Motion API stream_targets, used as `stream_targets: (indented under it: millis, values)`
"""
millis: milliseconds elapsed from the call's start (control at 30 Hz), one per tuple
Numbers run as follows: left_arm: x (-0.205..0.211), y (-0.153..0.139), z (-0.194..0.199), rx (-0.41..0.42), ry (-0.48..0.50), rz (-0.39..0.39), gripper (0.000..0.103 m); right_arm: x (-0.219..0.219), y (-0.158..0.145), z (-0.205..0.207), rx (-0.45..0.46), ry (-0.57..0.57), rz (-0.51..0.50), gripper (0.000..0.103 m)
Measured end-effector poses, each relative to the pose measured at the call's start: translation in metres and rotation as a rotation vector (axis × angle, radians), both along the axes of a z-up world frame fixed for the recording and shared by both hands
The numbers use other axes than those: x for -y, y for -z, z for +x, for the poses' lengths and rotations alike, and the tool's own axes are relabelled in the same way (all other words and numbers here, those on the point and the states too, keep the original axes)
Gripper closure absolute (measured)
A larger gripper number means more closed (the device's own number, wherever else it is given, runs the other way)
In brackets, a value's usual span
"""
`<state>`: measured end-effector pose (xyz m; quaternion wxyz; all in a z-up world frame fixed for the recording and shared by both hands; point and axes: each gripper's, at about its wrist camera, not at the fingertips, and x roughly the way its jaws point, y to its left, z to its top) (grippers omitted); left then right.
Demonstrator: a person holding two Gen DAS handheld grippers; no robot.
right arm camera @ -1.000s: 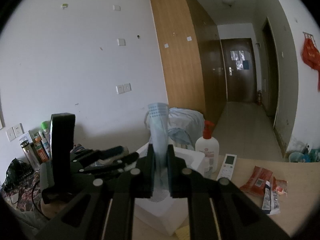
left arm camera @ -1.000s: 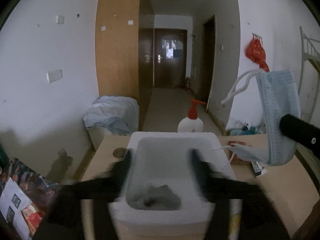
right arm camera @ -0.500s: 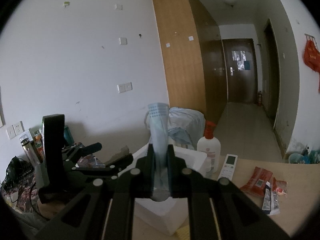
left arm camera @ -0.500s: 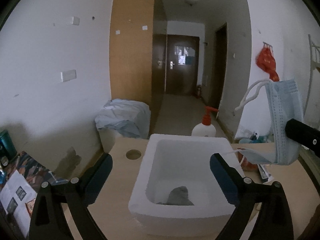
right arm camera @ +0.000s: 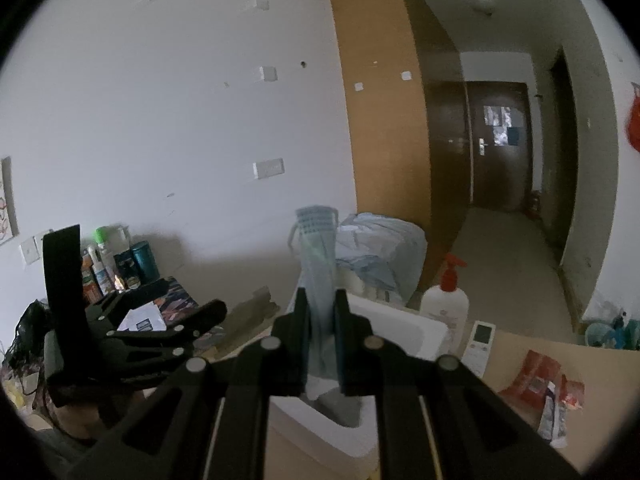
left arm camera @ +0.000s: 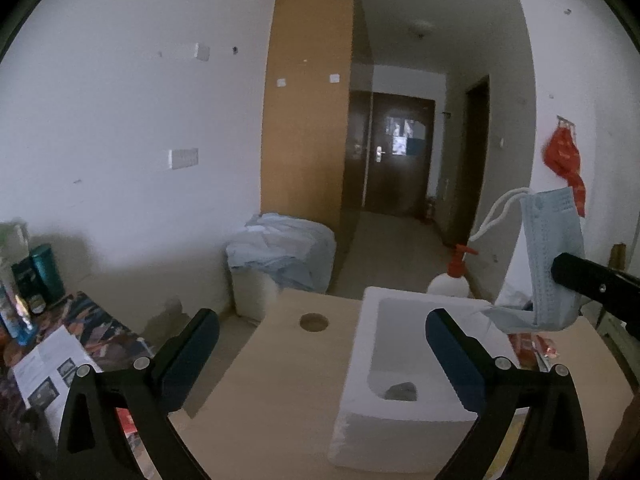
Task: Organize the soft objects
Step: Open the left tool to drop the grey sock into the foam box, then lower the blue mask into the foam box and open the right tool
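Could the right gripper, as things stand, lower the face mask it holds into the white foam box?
Probably yes. The right gripper is shut on the face mask just above the white foam box, whose top is open, and the left gripper, opening and empty, stands off to the side.

White walls (left arm camera: pixel 120 92) w/ switch plates are flanking a tall wooden wardrobe (left arm camera: pixel 306 96), a dim hallway is running back to a dark door (left arm camera: pixel 400 152), and a light wood table (left arm camera: pixel 280 364) is sitting in front.
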<state>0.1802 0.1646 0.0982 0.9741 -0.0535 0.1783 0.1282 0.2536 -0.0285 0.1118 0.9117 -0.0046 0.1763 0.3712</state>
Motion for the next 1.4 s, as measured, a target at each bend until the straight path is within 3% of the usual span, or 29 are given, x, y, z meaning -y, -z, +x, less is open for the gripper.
stream_targets:
  millis: [700, 1200, 1267, 1333, 1400]
  values:
    - [-0.028, 0.004, -0.009, -0.015, -0.122, 0.002, 0.000, -0.034, 0.020, 0.028, -0.066, -0.037, -0.033, 0.089]
    - [-0.036, 0.004, -0.013, -0.012, -0.133, -0.013, 0.000, -0.044, 0.027, 0.038, -0.091, -0.026, -0.064, 0.088]
    - [-0.036, 0.004, -0.013, -0.012, -0.132, -0.013, 0.000, -0.044, 0.028, 0.039, -0.096, -0.024, -0.067, 0.072]
    - [-0.036, 0.004, -0.013, -0.010, -0.132, -0.015, 0.000, -0.043, 0.028, 0.038, -0.088, -0.013, -0.067, 0.038]
    - [-0.035, 0.004, -0.012, -0.011, -0.132, -0.013, 0.000, -0.041, 0.026, 0.037, -0.079, -0.002, -0.052, 0.033]
